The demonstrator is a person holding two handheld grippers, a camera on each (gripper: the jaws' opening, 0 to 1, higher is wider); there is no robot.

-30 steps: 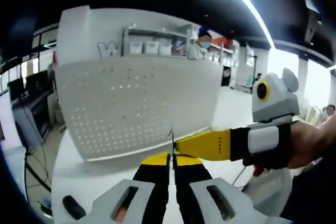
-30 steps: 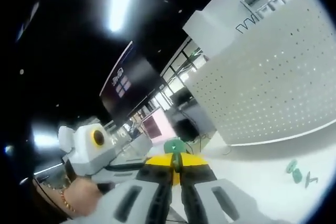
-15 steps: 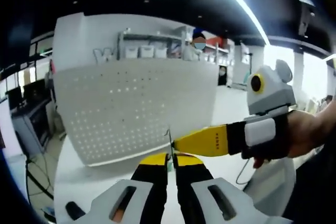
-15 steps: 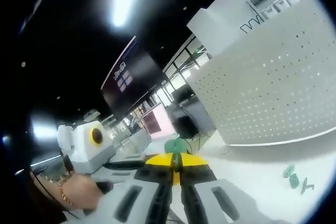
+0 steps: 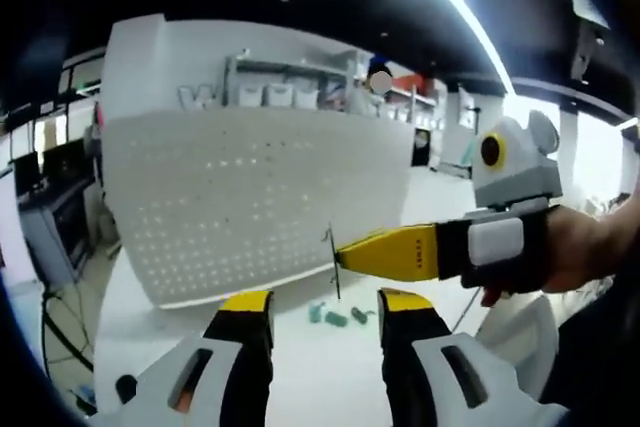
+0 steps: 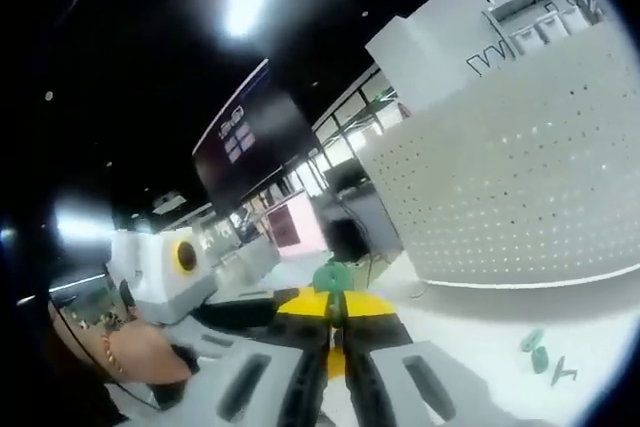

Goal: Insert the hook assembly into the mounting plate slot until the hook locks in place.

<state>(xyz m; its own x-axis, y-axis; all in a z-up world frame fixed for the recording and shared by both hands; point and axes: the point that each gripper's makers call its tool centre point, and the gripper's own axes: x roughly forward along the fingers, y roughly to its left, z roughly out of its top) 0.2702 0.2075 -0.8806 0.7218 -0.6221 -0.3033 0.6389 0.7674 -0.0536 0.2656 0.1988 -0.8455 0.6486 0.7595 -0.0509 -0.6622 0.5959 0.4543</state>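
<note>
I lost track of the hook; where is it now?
In the left gripper view the hook sits pinched in the right gripper, above the open left gripper, before the pegboard.

Left gripper [image 5: 325, 319]: grey moulded body, black fingers [image 5: 250, 347] tipped yellow. Right gripper [image 5: 345, 257]: yellow tapered fingers, black section, white block, grey housing. Hand [image 6: 135, 352] wears thin beaded bracelet [image 6: 108, 352].

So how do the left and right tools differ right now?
The left tool is open and empty; the right tool is shut on the hook. The left tool points at the pegboard; the right tool crosses sideways ahead of it. Both have yellow tips.
</note>
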